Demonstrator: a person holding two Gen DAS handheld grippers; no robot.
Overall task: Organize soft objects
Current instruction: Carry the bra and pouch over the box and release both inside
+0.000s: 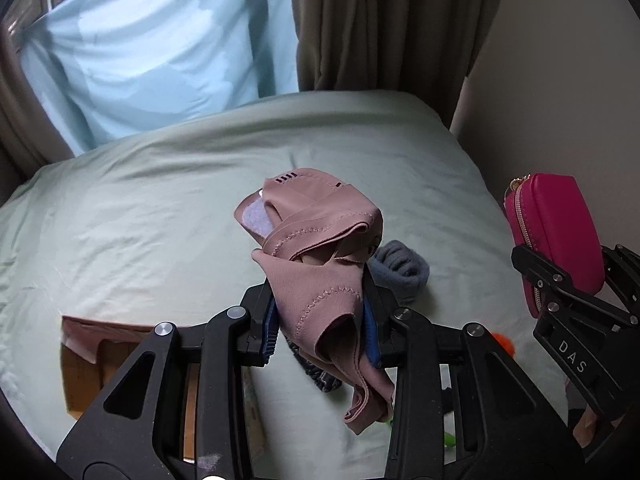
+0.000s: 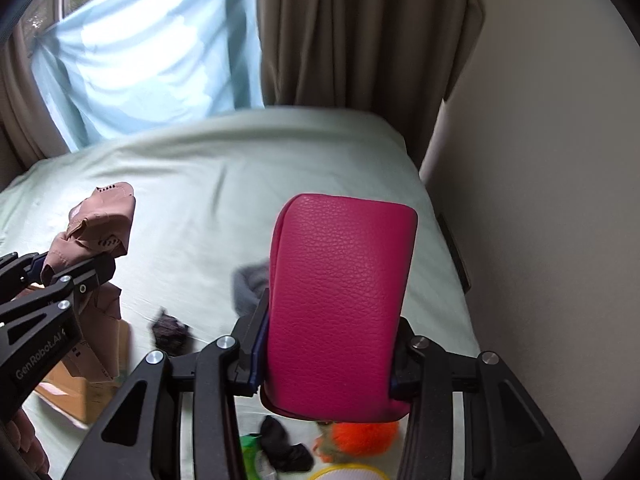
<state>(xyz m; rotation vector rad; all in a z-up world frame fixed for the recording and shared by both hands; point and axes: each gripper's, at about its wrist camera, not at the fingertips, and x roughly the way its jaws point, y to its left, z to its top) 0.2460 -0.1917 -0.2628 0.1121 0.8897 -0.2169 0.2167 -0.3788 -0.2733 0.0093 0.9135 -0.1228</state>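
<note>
My left gripper (image 1: 320, 320) is shut on a crumpled dusty-pink stretch garment (image 1: 316, 240) with zigzag stitching, held up above the bed; loose ends hang below the jaws. From the right wrist view that gripper (image 2: 72, 276) and the pink garment (image 2: 104, 220) appear at the left. My right gripper (image 2: 328, 360) is shut on a magenta leather-look zip pouch (image 2: 340, 300), held upright in the air. In the left wrist view the pouch (image 1: 560, 232) and the right gripper (image 1: 560, 280) show at the right edge.
A pale green bed sheet (image 2: 240, 180) lies below. On it are a grey sock (image 2: 250, 284), a dark patterned piece (image 2: 170, 330), a black sock (image 2: 284, 448) and an orange fuzzy toy (image 2: 360, 438). An open cardboard box (image 1: 100, 360) sits left. Curtains (image 2: 340, 32) hang behind, with a wall on the right.
</note>
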